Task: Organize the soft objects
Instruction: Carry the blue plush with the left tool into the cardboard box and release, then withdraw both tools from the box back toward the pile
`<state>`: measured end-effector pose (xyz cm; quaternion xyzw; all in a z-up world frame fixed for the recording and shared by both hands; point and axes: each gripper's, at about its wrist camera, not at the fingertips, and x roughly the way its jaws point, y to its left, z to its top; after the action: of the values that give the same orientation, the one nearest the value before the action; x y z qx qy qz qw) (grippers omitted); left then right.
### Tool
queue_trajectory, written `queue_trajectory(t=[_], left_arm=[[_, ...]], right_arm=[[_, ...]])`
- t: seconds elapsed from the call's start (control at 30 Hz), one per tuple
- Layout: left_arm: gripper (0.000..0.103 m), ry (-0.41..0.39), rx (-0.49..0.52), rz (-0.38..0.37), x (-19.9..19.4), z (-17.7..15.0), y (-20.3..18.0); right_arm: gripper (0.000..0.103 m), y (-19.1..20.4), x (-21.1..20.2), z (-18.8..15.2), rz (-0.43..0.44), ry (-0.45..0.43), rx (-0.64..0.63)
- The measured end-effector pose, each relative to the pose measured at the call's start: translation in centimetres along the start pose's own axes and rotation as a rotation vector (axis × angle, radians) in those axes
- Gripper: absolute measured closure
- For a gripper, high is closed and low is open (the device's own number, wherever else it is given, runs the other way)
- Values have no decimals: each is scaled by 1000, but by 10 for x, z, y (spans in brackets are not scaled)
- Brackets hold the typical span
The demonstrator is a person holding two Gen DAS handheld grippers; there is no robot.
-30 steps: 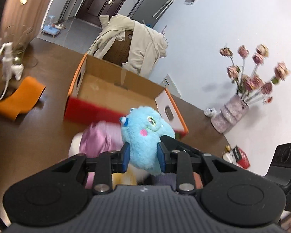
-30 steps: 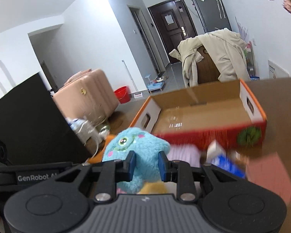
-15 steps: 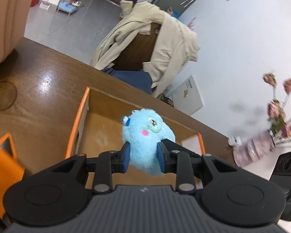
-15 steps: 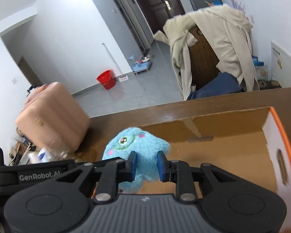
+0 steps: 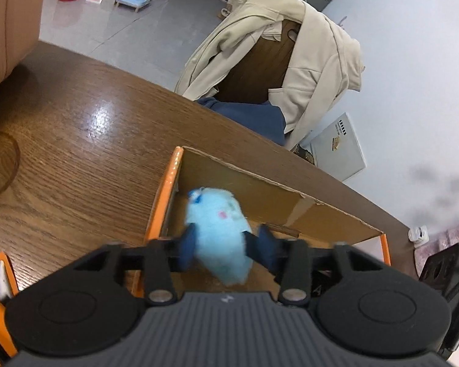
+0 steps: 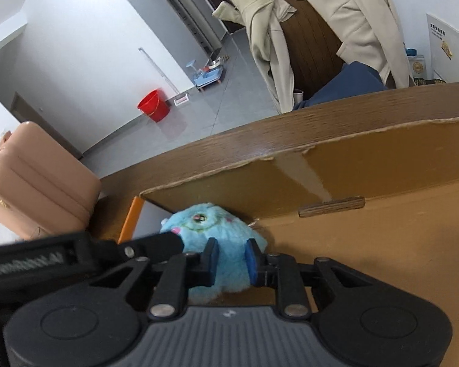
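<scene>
- Now we see the blue plush toy inside the cardboard box, close to its left end wall with the orange edge.
- From the left wrist view, the left gripper has its two fingers parted about as wide as the toy, one on each side of it. This part is blurred, so it seems they are opening, but we cannot tell if they press on the toy or not.
- From the right wrist view, the right gripper has its fingers closed on the lower part of the toy, and the fur bulges around the blue pads.
- In that view the toy's face, with one green eye and pink cheeks, looks toward the far wall of the box.
- The box stands on a brown wooden table.
- Behind the table, a beige coat hangs over a chair, and a red bucket stands on the grey floor.
</scene>
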<state>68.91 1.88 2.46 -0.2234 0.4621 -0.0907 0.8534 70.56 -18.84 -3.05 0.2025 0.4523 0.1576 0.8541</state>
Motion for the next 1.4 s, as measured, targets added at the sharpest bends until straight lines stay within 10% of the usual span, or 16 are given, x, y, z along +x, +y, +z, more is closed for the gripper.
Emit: queue_trajectory(t=[0.33, 0.53, 1.4], left_arm=[[30, -62, 105, 61, -58, -20, -18], [20, -133, 230, 121, -109, -63, -36], [4, -458, 444, 228, -267, -315, -36]], right_arm=[[71, 13, -75, 0, -69, -97, -132], [49, 6, -155, -11, -115, -180, -182], [26, 16, -321, -240, -100, -343, -373]])
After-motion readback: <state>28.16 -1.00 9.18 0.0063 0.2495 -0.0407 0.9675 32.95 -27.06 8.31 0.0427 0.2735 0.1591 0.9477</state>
